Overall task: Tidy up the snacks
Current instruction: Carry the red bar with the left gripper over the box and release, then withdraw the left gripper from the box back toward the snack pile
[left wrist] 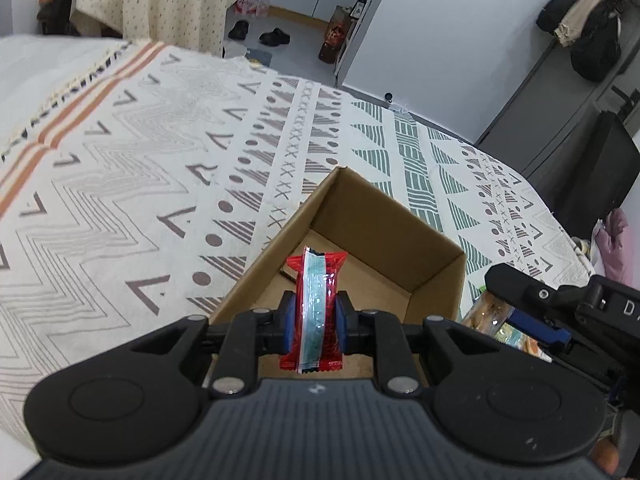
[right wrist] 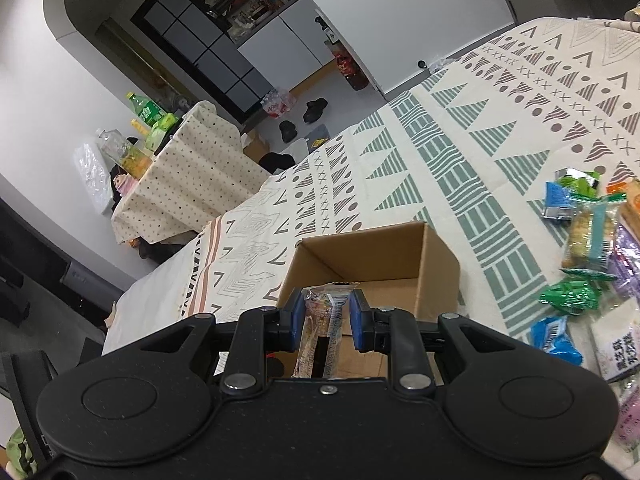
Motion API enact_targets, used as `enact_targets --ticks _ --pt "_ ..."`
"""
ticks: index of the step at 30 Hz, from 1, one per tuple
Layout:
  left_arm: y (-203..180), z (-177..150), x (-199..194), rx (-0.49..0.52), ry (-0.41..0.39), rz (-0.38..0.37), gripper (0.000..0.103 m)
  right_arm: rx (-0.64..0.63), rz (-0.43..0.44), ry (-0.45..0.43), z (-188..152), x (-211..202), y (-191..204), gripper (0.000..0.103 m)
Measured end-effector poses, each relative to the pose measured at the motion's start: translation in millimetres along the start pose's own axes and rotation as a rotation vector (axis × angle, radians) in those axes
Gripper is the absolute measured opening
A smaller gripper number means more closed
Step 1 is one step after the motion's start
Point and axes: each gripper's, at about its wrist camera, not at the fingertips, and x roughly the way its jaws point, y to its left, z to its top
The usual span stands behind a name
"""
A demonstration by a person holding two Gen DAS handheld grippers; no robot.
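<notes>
Left wrist view: a cream tablecloth with grey, green and orange geometric bands (left wrist: 140, 168) covers the surface; beyond it lie a grey floor, black shoes (left wrist: 274, 36) and grey cabinets. The open brown cardboard box (left wrist: 420, 248) sits near, its floor mostly bare. The left gripper (left wrist: 315, 316) clamps a red snack packet with a pale strip (left wrist: 316, 304) above the box.

Right wrist view: the same cloth (right wrist: 460, 152) and box (right wrist: 400, 252). Loose snack packets in green, blue and purple (right wrist: 588, 248) lie on the right. The right gripper (right wrist: 326, 316) pinches a clear-wrapped brownish snack bar (right wrist: 320, 328) at the box's near edge. A dotted-cloth side table with bottles (right wrist: 192, 168) stands far left.
</notes>
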Motion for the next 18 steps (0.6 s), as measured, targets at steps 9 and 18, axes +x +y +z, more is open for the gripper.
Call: enact_targets --ticks 9,18 --pt "1.0 3.7 -11.6 -0.010 -0.048 0.045 0.034 0.013 -0.013 0.005 9.2 9.6 4.1 0.054" --pt "-12.9 -10.5 -26.7 -0.001 -0.043 0.088 0.075 0.039 -0.049 -0.036 6.2 -30.2 -20.4 0.094"
